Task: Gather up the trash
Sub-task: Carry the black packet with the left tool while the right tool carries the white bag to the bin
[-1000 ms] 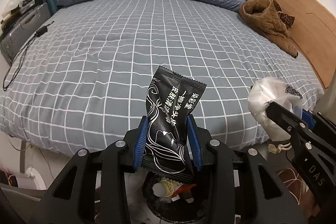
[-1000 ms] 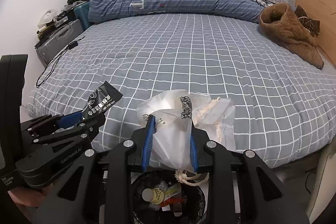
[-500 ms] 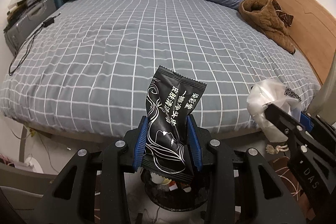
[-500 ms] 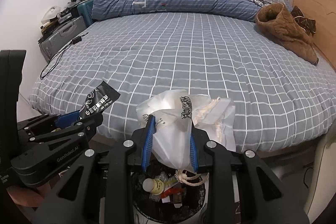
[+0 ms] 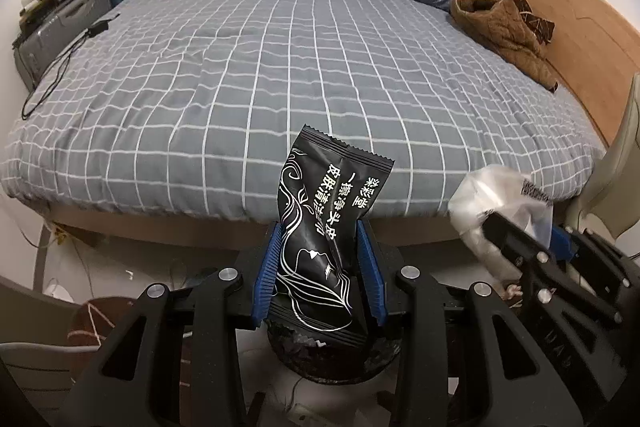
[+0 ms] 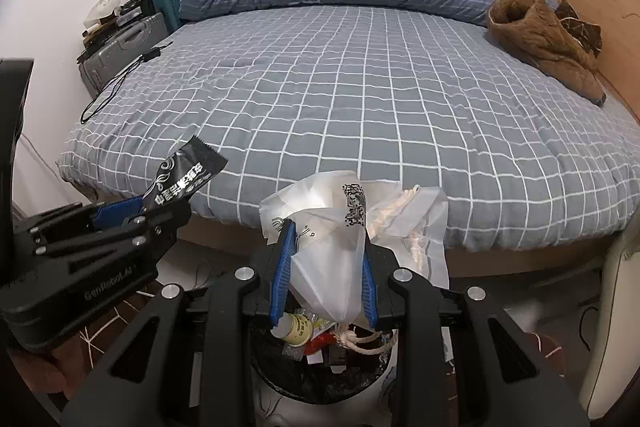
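Both hands had pulled back off the bed [image 5: 280, 75] to over the bin [image 6: 320, 375], left gripper [image 5: 318, 267] jaws clamped on the black sachet [image 5: 324, 227], right gripper [image 6: 324, 275] jaws on the white bag [image 6: 340, 247], so drop looked next.

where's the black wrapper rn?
Black wrapper is clamped upright in the left gripper, centre of the left wrist view, off the bed's near edge and above the trash bin; in the right wrist view it's at left.
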{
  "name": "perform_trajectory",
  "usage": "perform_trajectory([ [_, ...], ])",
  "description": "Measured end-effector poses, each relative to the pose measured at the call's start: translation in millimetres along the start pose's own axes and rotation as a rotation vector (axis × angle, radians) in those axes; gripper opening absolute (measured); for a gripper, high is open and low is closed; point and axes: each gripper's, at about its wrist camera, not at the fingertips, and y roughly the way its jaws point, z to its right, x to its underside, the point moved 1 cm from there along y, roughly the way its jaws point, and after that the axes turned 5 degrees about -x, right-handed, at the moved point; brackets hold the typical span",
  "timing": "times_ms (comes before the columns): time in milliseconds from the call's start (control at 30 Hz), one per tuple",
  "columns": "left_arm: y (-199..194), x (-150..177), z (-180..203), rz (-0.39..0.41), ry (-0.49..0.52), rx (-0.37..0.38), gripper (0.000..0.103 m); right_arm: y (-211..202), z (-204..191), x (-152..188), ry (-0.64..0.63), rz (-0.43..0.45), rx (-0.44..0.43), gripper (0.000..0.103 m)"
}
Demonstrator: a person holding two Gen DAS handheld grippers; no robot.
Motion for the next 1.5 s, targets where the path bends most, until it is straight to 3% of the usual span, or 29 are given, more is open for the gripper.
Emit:
perform_trajectory([
  [667, 32.8, 48.7, -5.0, -0.066, -0.013, -0.012, 0.037, 27.4, 0.9, 51.7, 0.020, -0.085, 0.019, 0.028],
  [1500, 104.1, 78.3, -41.0, -0.195, -0.061, -0.083, 0.037, 122.8, -8.8, 90.2, 0.007, -0.288, -0.008, 0.029],
])
